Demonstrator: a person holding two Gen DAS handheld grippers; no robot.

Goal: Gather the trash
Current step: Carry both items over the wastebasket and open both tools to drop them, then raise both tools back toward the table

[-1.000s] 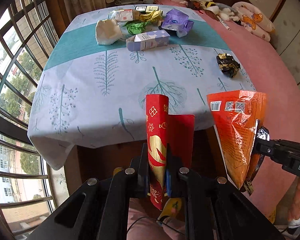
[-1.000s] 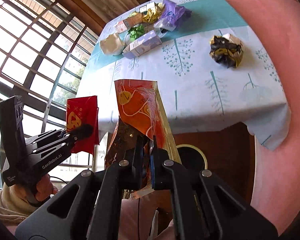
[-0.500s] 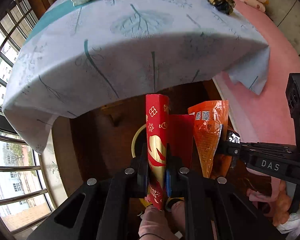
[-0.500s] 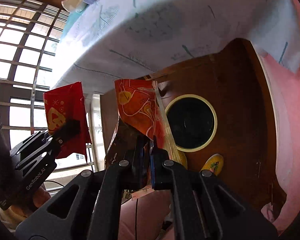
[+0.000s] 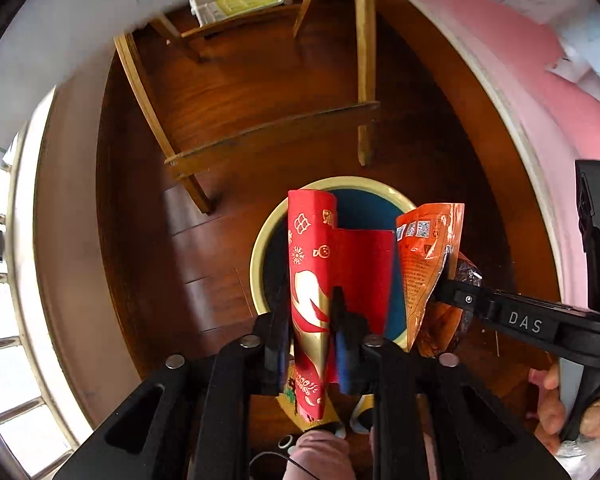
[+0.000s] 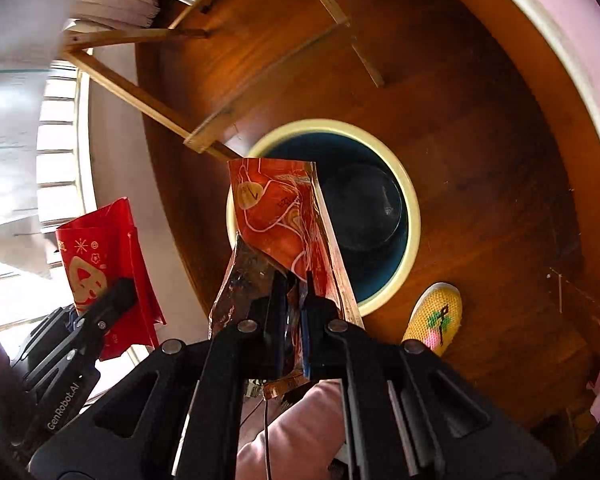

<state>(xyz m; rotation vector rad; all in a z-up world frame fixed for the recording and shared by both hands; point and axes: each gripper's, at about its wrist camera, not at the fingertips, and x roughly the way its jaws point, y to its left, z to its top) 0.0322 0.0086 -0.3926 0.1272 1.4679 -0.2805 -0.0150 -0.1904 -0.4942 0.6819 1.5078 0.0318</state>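
My left gripper is shut on a red and gold paper packet and holds it upright over a round bin with a cream rim and dark inside. My right gripper is shut on an orange foil snack bag above the bin's left edge. The right gripper and its orange bag show at the right of the left wrist view. The left gripper and red packet show at the left of the right wrist view.
The bin stands on a dark wood floor under the table, beside wooden legs and a cross bar. A yellow knitted shoe is to the right of the bin. The tablecloth hem hangs above. Pink bedding lies at right.
Both grippers have tilted down from the tabletop to face the floor. The bin has come under both held wrappers. Both grips stayed shut.
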